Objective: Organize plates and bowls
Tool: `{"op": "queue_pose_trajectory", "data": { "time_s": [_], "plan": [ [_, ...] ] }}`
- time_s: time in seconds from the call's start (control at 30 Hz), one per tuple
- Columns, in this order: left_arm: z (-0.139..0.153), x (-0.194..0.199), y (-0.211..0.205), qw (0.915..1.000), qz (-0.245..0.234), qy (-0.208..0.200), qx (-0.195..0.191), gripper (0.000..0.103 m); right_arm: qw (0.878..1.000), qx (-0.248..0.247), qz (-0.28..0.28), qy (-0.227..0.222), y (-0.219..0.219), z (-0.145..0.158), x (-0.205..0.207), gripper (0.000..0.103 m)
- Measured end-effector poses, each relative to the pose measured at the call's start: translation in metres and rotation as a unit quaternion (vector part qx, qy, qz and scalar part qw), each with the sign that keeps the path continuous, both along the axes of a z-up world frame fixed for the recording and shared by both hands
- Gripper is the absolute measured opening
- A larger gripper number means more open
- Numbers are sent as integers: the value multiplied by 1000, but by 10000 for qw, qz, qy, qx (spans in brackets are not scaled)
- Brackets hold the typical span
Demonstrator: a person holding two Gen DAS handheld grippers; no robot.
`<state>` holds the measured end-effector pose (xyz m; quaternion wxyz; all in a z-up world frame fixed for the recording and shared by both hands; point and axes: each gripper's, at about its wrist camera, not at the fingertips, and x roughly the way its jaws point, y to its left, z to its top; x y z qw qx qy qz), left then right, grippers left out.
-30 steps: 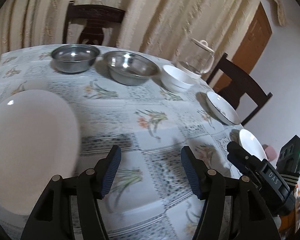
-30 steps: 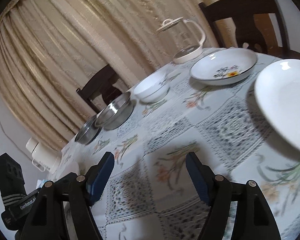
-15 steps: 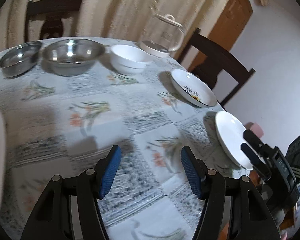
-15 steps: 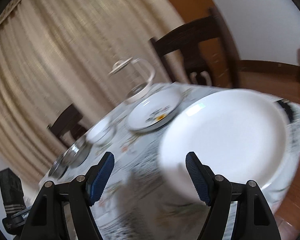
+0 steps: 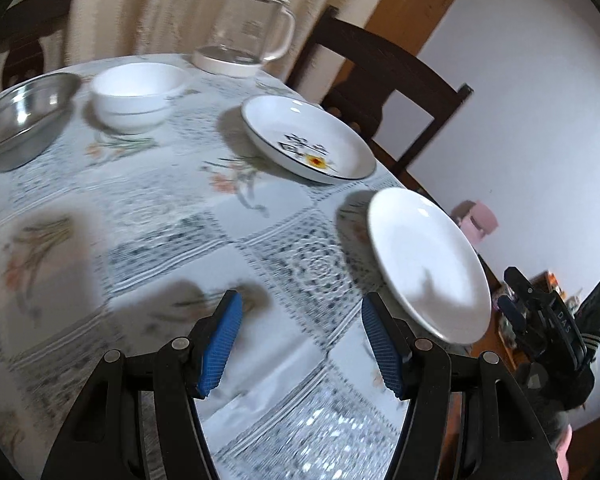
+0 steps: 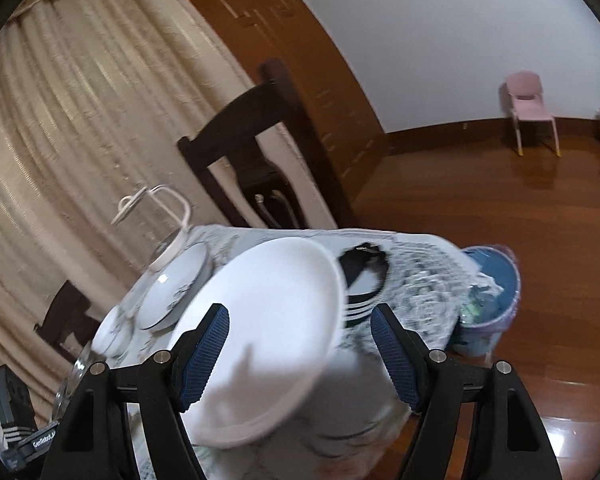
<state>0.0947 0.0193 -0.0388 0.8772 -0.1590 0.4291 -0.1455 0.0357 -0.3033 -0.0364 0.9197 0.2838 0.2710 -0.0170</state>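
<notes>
Right claw closing in on the white plate

Right claw (image 6: 300, 354) has swung to the white plate (image 6: 268, 332) at the counter (image 5: 168, 216) edge, jaws wide, nothing gripped; left claw (image 5: 302, 342) also spread, empty; pickup looks next.

- Your plain white round plate (image 5: 424, 260) lies flat at the table's right edge, rim overhanging slightly.
- Your white shallow plate with dark rim and flower print (image 5: 308, 138) sits flat just beyond it, apart.
- Your white ceramic bowl (image 5: 136, 94) stands upright further left.
- Your steel bowl (image 5: 18, 118) sits beside it, upright.
</notes>
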Motion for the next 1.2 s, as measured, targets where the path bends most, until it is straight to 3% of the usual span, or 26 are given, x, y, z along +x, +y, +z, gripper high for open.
{"op": "queue_pose_trajectory", "data": {
  "time_s": [0.23, 0.4, 0.73, 1.03, 1.2],
  "plan": [
    [0, 27, -21, 9995, -270, 71, -136, 63, 9997, 6, 115, 201, -6, -11, 5, 59],
    [-3, 40, -28, 9988, -393, 86, -290, 63, 9995, 47, 178, 266, -11, -16, 9, 56],
    [-20, 64, -49, 9978, -612, 169, -205, 62, 9985, 159, 306, 435, -13, -27, 16, 48],
    [-25, 83, -74, 9951, -973, 115, -148, 36, 9983, 10, 435, 393, -8, -27, 23, 46],
    [-26, 88, -86, 9934, -1147, -63, -55, 34, 9981, -216, 470, 345, -3, -27, 23, 46]
  ]
}}
